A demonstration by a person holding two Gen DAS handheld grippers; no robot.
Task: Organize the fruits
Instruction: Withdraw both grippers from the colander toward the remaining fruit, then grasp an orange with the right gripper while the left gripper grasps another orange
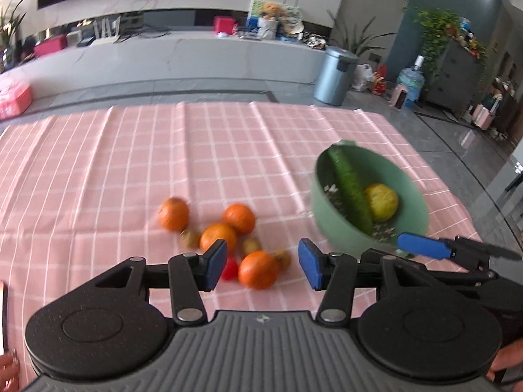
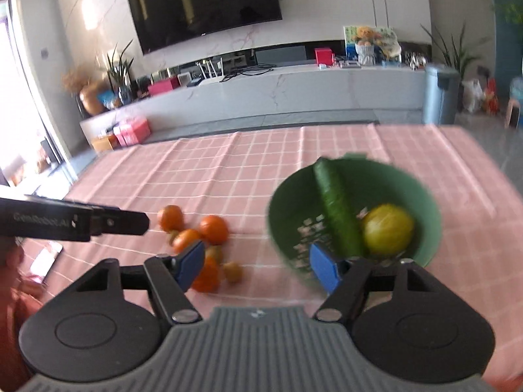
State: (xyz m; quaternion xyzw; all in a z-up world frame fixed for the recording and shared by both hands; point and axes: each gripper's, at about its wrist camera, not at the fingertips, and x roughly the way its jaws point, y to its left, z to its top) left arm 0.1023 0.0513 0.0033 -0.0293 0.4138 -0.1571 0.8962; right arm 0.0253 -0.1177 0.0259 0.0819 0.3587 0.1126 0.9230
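Oranges (image 1: 218, 237) cluster on my pink tabletop (image 1: 130, 163), left of the green bowl (image 2: 421, 196) holding cucumber (image 2: 336, 209) and, I think, a lemon (image 2: 388, 228). Left gripper (image 1: 263, 265) and right gripper (image 2: 258, 266) both gape, gripping nothing.

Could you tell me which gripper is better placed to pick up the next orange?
Probably the left gripper: open, with the nearest orange between its fingers. The right gripper sits by the green bowl.

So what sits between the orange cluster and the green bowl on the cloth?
Nothing: in the left wrist view only bare pink checked tablecloth separates the round oranges from the green plastic bowl.
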